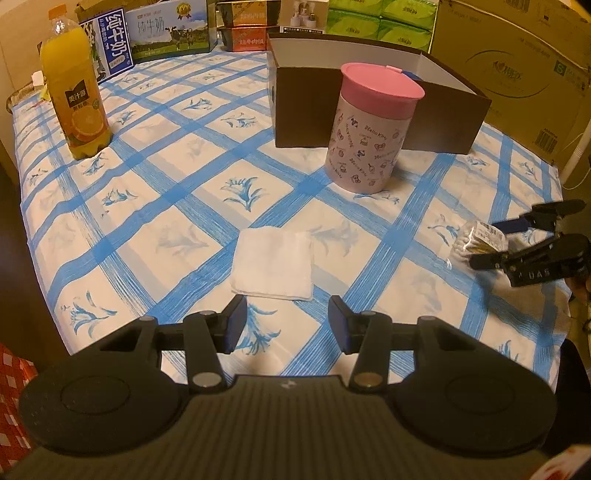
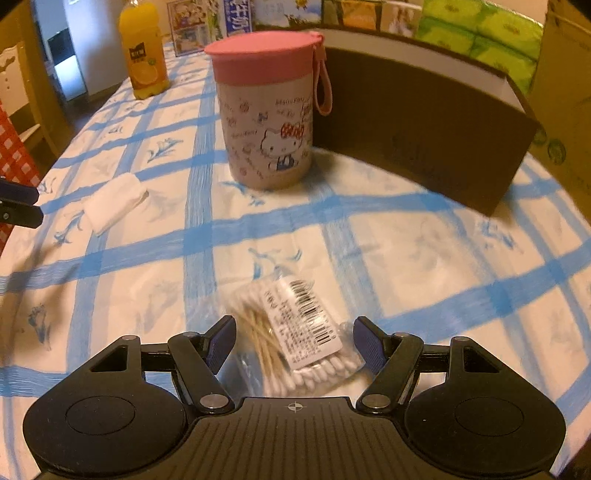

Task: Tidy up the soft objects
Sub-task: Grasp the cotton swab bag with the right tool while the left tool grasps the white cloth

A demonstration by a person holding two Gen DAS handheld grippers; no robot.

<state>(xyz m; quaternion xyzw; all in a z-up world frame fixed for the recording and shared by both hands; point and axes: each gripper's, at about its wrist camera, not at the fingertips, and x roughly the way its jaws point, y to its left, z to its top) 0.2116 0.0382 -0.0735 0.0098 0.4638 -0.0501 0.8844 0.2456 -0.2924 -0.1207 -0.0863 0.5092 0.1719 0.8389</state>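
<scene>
A folded white cloth [image 1: 272, 263] lies on the blue-checked tablecloth just beyond my left gripper [image 1: 287, 325], which is open and empty. The cloth also shows in the right wrist view [image 2: 114, 203] at the left. A clear bag of cotton swabs [image 2: 291, 336] lies between the open fingers of my right gripper [image 2: 294, 345], not squeezed. In the left wrist view the bag [image 1: 480, 242] and the right gripper [image 1: 498, 243] sit at the right table edge. A Hello Kitty canister with a pink lid [image 1: 373, 127] [image 2: 267, 110] stands before a dark open box [image 1: 436, 122] [image 2: 424, 122].
An orange juice bottle [image 1: 74, 92] [image 2: 144, 51] stands far left. Milk cartons [image 1: 140, 33], green tissue packs [image 1: 380, 18] and a large cardboard carton [image 1: 517, 66] line the back. The table edge [image 1: 44, 280] falls away at the left.
</scene>
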